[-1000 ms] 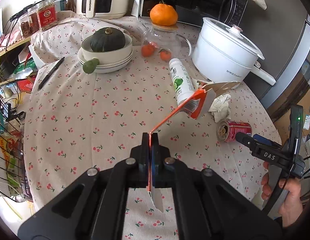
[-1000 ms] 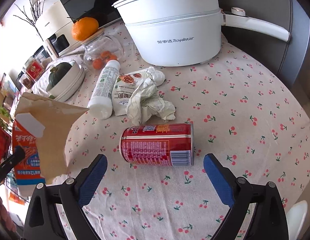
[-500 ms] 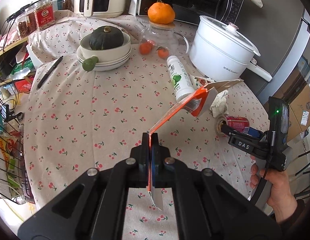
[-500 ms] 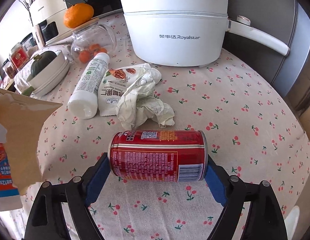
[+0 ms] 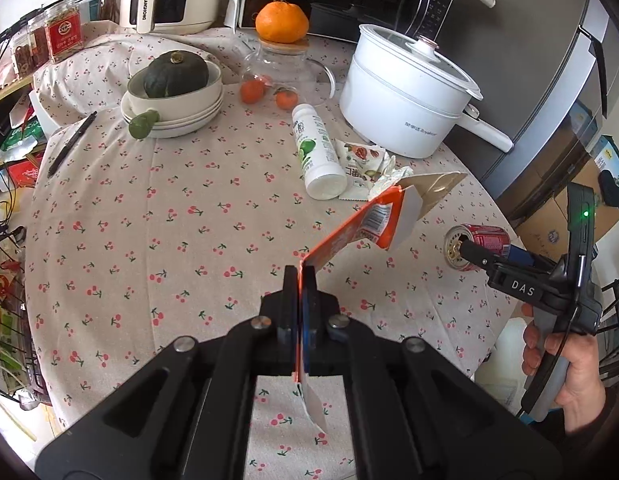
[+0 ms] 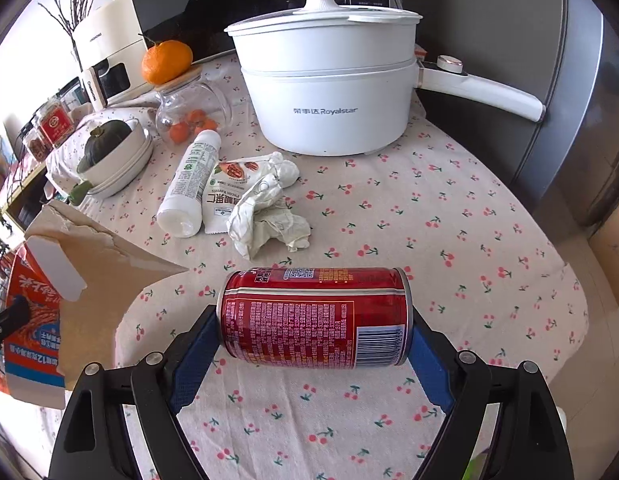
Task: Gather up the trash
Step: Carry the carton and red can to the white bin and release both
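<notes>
My left gripper (image 5: 300,276) is shut on a flattened orange carton (image 5: 357,228) and holds it above the table; the carton also shows at the left of the right wrist view (image 6: 41,312). My right gripper (image 6: 313,332) is shut on a red can (image 6: 315,316), its pads on the can's two ends, and holds it lying sideways just above the cloth; the can also shows in the left wrist view (image 5: 479,242). A crumpled paper (image 6: 269,212), a snack wrapper (image 6: 225,192) and a white bottle (image 6: 189,184) lie on the table beyond the can.
A white electric pot (image 6: 329,92) stands at the back right, its handle pointing right. A glass jar (image 6: 191,112) with an orange on top, stacked bowls holding a squash (image 5: 175,92) and a pen (image 5: 71,144) sit further left. The table edge (image 6: 565,320) is near on the right.
My right gripper moved forward around the red can, closed on its two ends and lifted it slightly. The left gripper stayed shut on the carton.
</notes>
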Motion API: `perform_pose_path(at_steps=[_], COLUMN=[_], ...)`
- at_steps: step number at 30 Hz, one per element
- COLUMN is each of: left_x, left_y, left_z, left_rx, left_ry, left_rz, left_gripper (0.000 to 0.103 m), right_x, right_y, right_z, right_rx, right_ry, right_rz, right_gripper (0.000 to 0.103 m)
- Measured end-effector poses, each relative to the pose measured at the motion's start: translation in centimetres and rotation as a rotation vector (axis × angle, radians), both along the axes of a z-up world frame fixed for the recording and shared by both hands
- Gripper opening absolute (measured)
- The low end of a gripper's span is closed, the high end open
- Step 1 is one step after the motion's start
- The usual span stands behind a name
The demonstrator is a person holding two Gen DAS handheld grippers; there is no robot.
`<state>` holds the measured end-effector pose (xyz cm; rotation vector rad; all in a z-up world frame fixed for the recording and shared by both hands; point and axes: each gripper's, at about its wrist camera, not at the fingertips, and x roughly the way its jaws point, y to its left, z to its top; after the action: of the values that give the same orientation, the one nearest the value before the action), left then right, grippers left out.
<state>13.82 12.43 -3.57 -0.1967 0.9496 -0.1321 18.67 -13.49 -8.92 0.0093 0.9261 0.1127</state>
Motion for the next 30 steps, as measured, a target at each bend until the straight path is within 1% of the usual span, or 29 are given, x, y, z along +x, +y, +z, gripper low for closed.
perform_pose_path(at_steps=[3,4,5,13,17,24,30], left_x=[-0.4,-0.6,-0.8,-2.4,-3.2,-4.9,-6.5], left_y=[-1.2,-1.6,-2.1,-6.8,-9.5,-14.4,-19.1], left_z=[0.2,0.3,0.4,0.7,0.8,0.8,0.0], left_rx=[-0.006,-0.005,-0.004,-0.001,-0.009,-0.014,-0.002], left_ry=[-0.001,-0.002,-0.003,-0.005,0.0,0.005,0.02], left_rz=[-0.032,-0.046,-0.06,-0.187,-0.261,-0.393,-0.502], left_gripper=[0.002,0.002,0.002,0.002,0.002,0.002,0.002], right_x=[-1.1,-1.1,-2.0,-6.1,-8.2,-11.9,-14.7], right_y=[-2.1,-2.1,-3.4,-9.4,-12.2,-17.1,-20.4], right_z=[0.8,0.8,1.3,3.2,4.0,4.9,5.3], right_rx=[0.008,0.008,-0.001,-0.012,-0.026,-0.019,-0.041], right_ry=[0.008,0.008,0.01,0.018,0.019,0.028,0.038], right_rz=[-0.019,-0.019,-0.035,-0.101,-0.138,-0.213,-0.266], right_gripper=[0.088,0.088,0.088,0.088,0.088,0.089,0.088])
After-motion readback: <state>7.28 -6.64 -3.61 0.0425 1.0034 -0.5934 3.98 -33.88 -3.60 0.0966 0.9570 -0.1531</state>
